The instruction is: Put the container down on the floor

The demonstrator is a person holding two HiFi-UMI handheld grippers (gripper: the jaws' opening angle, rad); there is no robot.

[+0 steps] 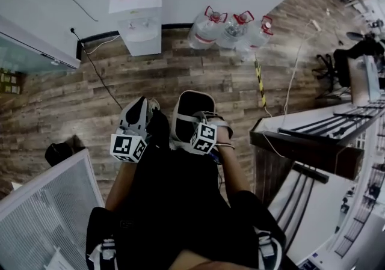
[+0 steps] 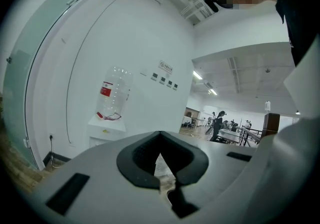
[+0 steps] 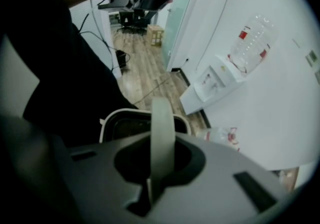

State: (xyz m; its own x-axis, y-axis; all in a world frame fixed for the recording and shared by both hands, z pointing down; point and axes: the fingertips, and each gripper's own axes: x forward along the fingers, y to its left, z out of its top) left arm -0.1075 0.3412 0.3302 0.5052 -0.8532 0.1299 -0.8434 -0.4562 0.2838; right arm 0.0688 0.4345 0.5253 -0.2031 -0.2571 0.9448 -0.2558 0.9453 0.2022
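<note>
In the head view the container [image 1: 191, 108], dark inside with a white rim, hangs above the wooden floor [image 1: 72, 106] in front of the person's body. My right gripper [image 1: 201, 123] is shut on its pale handle strap. In the right gripper view that handle [image 3: 162, 123] runs up between the closed jaws of the right gripper [image 3: 161, 168], and the container's rim [image 3: 107, 118] shows just beyond. My left gripper [image 1: 146, 105] is held beside the container on its left, apart from it. In the left gripper view the left gripper [image 2: 162, 168] has its jaws closed with nothing between them.
A white water dispenser [image 1: 135, 16] with a bottle on top stands against the far wall, and three water jugs [image 1: 231, 31] lie to its right. A cable [image 1: 99, 79] runs over the floor. A desk [image 1: 301, 136] is at right, a partition panel [image 1: 48, 214] at lower left.
</note>
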